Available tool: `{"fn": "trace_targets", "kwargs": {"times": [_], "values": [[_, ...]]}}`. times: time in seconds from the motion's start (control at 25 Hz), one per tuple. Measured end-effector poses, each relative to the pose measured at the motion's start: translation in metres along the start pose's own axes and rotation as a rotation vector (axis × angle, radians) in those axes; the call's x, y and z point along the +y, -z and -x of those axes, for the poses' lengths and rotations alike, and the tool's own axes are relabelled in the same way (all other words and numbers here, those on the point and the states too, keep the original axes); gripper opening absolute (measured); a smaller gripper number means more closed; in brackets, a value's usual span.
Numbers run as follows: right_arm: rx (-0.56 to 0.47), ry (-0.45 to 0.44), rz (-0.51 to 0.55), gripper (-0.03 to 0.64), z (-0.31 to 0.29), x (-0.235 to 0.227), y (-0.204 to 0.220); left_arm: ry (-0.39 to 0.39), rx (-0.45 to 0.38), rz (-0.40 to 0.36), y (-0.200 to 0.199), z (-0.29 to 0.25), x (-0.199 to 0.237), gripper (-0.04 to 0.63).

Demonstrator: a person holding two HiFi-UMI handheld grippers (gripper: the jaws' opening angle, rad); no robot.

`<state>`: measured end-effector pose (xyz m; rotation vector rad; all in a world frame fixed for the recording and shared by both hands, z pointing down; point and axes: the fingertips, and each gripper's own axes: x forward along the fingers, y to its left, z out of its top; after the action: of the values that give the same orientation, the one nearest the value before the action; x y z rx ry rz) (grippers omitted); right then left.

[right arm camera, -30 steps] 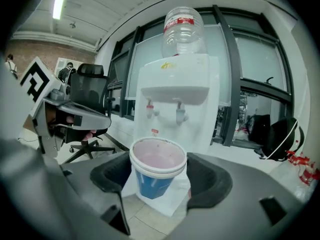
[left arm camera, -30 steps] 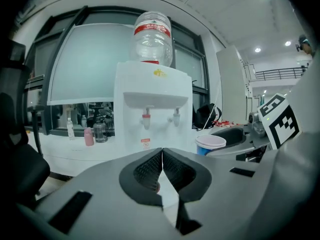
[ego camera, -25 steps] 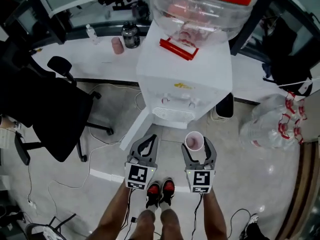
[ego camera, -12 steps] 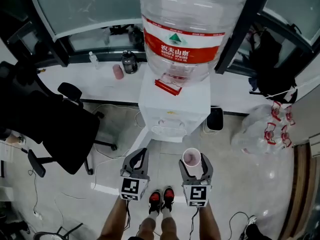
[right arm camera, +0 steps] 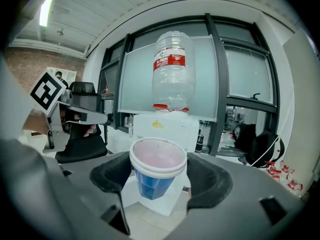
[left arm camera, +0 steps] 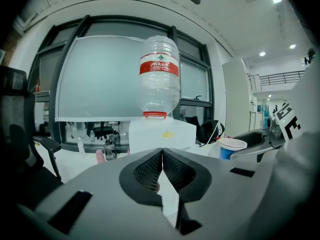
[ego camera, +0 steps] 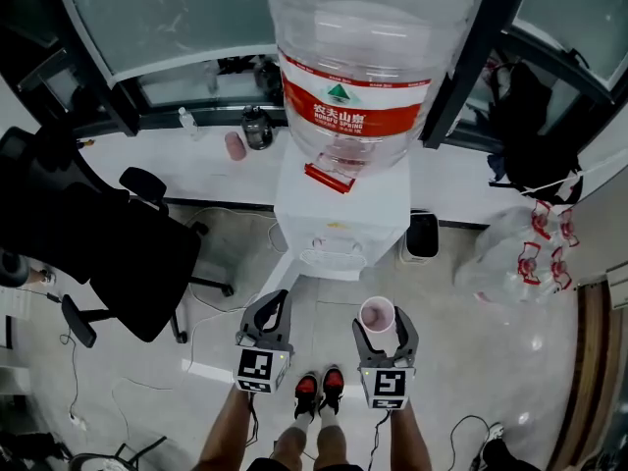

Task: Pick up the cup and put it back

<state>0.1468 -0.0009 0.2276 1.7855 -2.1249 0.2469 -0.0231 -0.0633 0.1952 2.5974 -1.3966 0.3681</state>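
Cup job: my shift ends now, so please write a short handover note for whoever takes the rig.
Left claw: shut, empty, held beside the right one.
Right claw: shut on the cup, which is upright, rim up.
Place: the cup is held above the floor in front of the dispenser, not touching it.
Done: cup picked up.
Left: put it back. The pictures do not show its spot, so check before setting it down.

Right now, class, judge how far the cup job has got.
Done: the cup is lifted, clamped upright in the right gripper. In hand: it is held before the water dispenser. Left: putting it back. The left gripper is shut, empty.
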Motion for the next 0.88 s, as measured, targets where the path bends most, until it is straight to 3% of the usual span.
{"fn": "trace_targets", "kwargs": {"times": [0.88], "values": [[-0.024, -0.026, 0.034, 0.356, -0.02, 0.013, -0.012, -0.006, -0.019, 0.005, 0.01, -0.004, 0.013, 0.023]]}}
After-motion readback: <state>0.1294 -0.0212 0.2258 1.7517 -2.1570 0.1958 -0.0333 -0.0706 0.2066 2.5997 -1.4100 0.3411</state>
